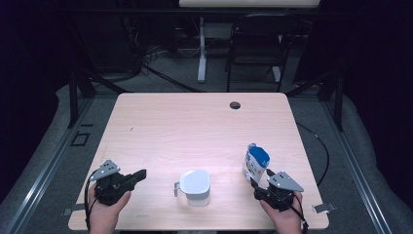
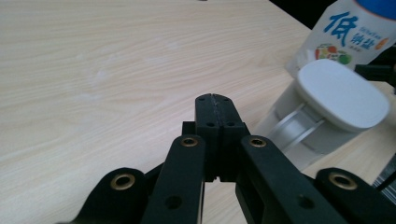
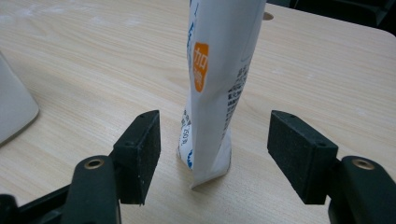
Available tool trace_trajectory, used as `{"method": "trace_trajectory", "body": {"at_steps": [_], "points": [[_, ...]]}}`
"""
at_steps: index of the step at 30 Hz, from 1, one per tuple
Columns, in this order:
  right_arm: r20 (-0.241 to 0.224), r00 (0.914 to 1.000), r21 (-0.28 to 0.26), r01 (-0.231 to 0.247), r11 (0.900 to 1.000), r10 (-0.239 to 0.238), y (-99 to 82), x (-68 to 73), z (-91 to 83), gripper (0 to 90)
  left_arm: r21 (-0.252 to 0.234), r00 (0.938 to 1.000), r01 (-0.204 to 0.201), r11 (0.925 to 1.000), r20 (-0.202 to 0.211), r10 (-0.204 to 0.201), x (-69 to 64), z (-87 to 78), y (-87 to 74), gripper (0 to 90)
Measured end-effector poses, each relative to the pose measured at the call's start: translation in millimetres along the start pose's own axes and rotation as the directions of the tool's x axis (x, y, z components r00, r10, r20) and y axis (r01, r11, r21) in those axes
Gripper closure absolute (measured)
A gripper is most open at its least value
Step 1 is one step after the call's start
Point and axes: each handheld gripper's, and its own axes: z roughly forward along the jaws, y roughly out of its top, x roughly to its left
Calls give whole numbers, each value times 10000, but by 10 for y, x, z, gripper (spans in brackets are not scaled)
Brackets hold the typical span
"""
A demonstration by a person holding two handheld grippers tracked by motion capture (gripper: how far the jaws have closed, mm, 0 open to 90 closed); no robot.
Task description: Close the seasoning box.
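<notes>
— Where's the salt pouch (image 1: 255, 163)?
— Standing upright near the table's (image 1: 195, 122) right front, between the right gripper's (image 3: 214, 156) wide-open jaws, pads clear of it.
— And the left gripper (image 2: 215, 109)?
— Jaws pressed together, empty, pointing toward the white lidded container (image 1: 196, 186) at front centre.

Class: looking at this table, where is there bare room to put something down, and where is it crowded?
Free: the far table from the cable hole down toward the container, plus its left side beyond the left gripper. Crowded: the near edge, where the container, the bag and the right gripper sit.
</notes>
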Motion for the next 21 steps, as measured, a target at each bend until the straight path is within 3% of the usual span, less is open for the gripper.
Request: {"method": "trace_trajectory", "body": {"at_steps": [4,10,17,21], "points": [[11,10000,5,-13,10000,13,-10,-10,11,347,263,9984,353,9990,-455,-341,160,44,-113,900],[-3,10000,87,-51,9999,51,-28,-25,31,347,492,9925,966,9941,-803,-925,334,120,-254,900],[-24,10000,228,-59,9997,60,-50,-45,42,347,957,9878,1066,9897,-1239,-945,425,181,-367,898],[-77,9999,171,-100,9998,101,-58,-17,57,348,920,9815,1315,9870,-1519,-1166,506,179,-427,894]]}}
